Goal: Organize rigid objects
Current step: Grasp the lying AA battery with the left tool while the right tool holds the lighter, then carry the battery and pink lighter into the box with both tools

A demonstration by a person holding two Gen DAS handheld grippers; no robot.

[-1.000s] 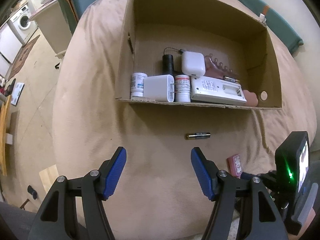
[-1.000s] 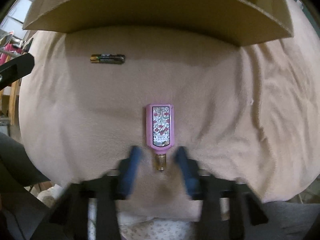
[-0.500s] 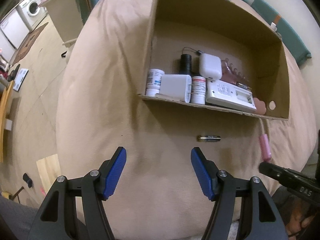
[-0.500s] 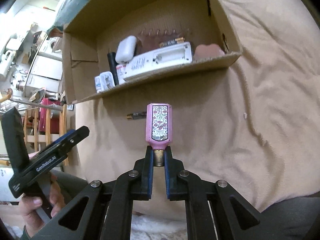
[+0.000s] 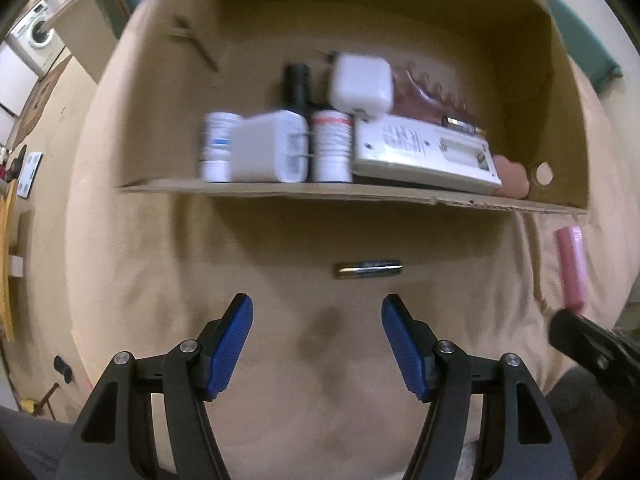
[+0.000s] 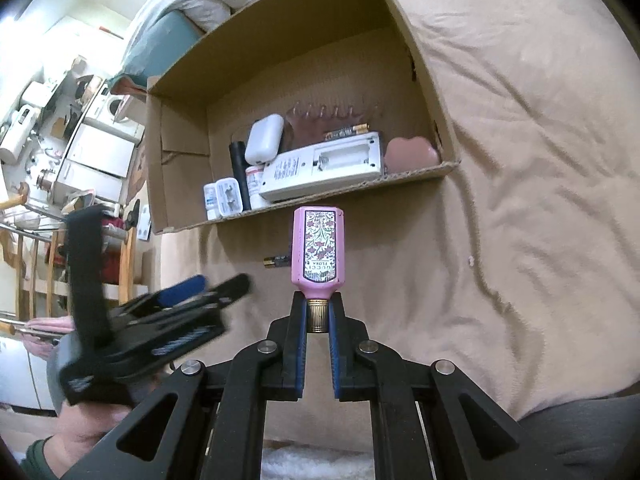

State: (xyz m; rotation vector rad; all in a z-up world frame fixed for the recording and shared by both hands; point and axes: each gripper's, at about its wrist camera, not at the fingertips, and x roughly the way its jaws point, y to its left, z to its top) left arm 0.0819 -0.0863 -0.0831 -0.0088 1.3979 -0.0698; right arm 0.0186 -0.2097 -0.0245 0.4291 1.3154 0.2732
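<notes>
My right gripper (image 6: 318, 314) is shut on the gold cap of a pink perfume bottle (image 6: 319, 250) and holds it above the beige blanket, short of the cardboard box (image 6: 180, 152). The bottle also shows at the right edge of the left wrist view (image 5: 570, 266). My left gripper (image 5: 316, 336) is open and empty just in front of a loose battery (image 5: 368, 269) lying on the blanket before the box (image 5: 360, 194). The box holds a white remote (image 5: 424, 154), pill bottles (image 5: 332, 146), white chargers (image 5: 272, 148) and other items.
The beige blanket (image 6: 520, 160) covers a bed and falls away at its edges. Washing machines (image 6: 104, 140) and wooden furniture (image 6: 36, 264) stand to the left. My left gripper shows blurred in the right wrist view (image 6: 208, 290).
My right gripper closed on the perfume bottle's cap and lifted it off the blanket towards the box. My left gripper moved forward, closer to the battery and the box.
</notes>
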